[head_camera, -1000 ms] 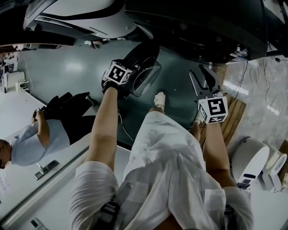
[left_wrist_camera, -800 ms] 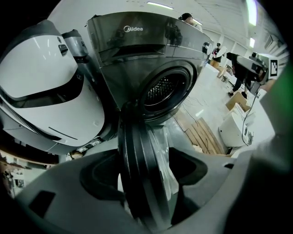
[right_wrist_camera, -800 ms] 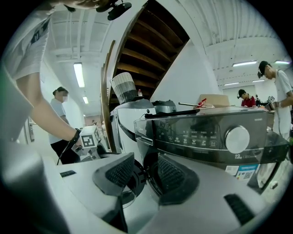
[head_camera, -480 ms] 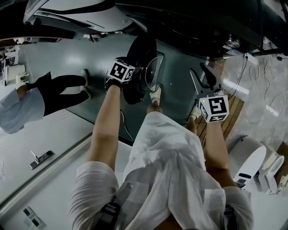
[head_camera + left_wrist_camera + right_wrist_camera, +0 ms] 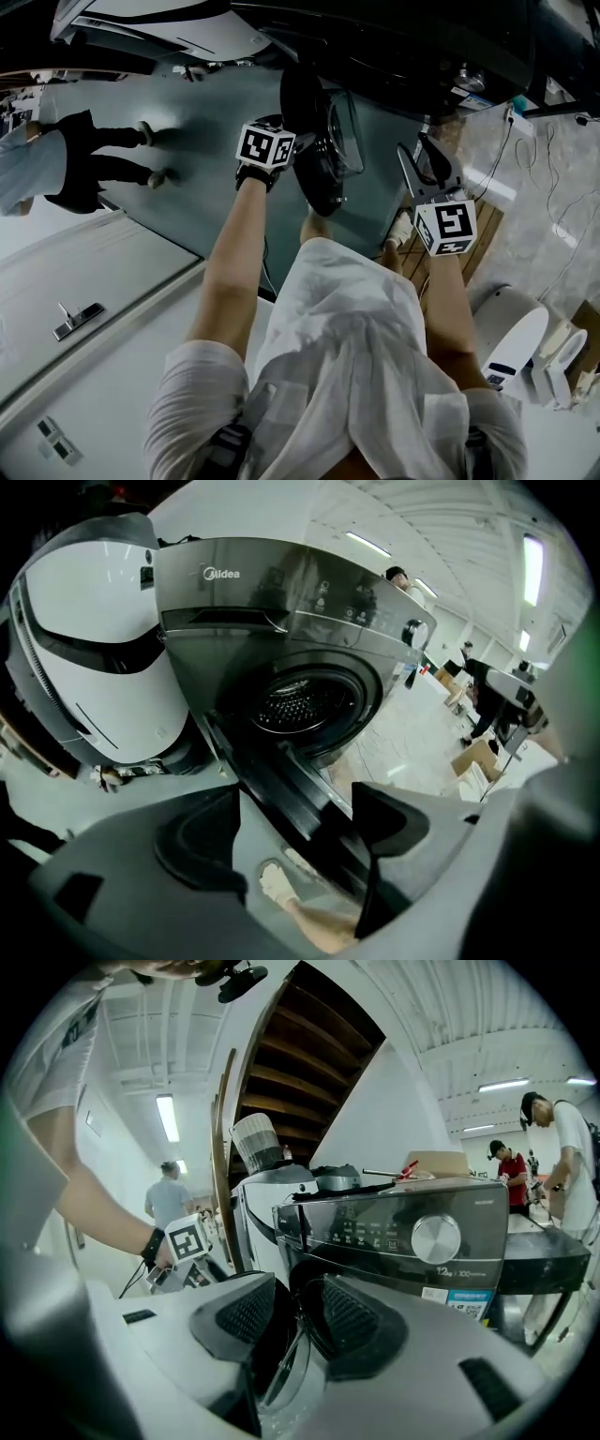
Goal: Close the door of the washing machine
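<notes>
Head view: the washing machine's door (image 5: 314, 155) had swung in from a wider angle and now stood about half shut. It showed nearly edge-on, as a narrow dark oval running from the front of the washing machine (image 5: 422, 56) out toward the person's feet. Its glass bowl bulged to the picture's right, toward the drum side. The left gripper (image 5: 286, 159) had travelled across with it and sat against the door's outer face. The right gripper (image 5: 427, 169) hung well apart from the door, on its right. I judged the closing to be well under way, with the last part of the swing and the latch still to come.

Left gripper view: the jaws stood wide and had just been opening further. The door's dark rim (image 5: 281, 789) ran slantwise through the gap, and neither pad seemed to press on it. Beyond lay the open drum mouth (image 5: 305, 700), so the door was plainly not home yet.

Right gripper view: the jaws were a little apart and pinched nothing. The door's glass (image 5: 281, 1372) stood beyond them, angled toward the control panel (image 5: 403, 1232).
</notes>
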A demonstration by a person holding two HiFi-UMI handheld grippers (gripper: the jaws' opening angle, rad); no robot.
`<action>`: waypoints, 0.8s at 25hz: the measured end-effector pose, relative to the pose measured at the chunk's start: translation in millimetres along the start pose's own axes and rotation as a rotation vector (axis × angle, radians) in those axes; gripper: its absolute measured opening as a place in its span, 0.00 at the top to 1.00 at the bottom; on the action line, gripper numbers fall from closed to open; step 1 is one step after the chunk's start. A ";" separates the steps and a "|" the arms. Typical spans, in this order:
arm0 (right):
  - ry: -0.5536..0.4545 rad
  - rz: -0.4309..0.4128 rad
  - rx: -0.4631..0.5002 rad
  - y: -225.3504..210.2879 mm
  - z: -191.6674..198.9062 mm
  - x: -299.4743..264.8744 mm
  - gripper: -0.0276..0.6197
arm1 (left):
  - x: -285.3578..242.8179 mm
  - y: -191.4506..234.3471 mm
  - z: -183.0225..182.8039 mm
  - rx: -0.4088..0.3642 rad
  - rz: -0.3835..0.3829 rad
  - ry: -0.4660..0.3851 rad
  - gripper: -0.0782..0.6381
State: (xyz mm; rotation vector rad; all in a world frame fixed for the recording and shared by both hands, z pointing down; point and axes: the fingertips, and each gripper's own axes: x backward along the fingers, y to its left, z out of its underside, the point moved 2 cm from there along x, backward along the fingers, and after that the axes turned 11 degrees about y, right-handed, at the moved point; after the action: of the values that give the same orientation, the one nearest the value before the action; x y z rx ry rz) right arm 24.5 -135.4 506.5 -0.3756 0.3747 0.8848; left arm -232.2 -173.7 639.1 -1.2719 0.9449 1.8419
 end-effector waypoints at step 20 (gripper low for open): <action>-0.002 0.092 -0.039 -29.7 12.1 35.1 0.68 | -11.7 -104.7 -76.1 -0.044 0.113 -0.249 0.37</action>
State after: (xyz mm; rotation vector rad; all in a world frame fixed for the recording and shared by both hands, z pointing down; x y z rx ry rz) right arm 70.4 -123.4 505.5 -0.3958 0.3759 0.9830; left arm -105.9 -189.2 612.5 -1.0023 0.8588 2.0622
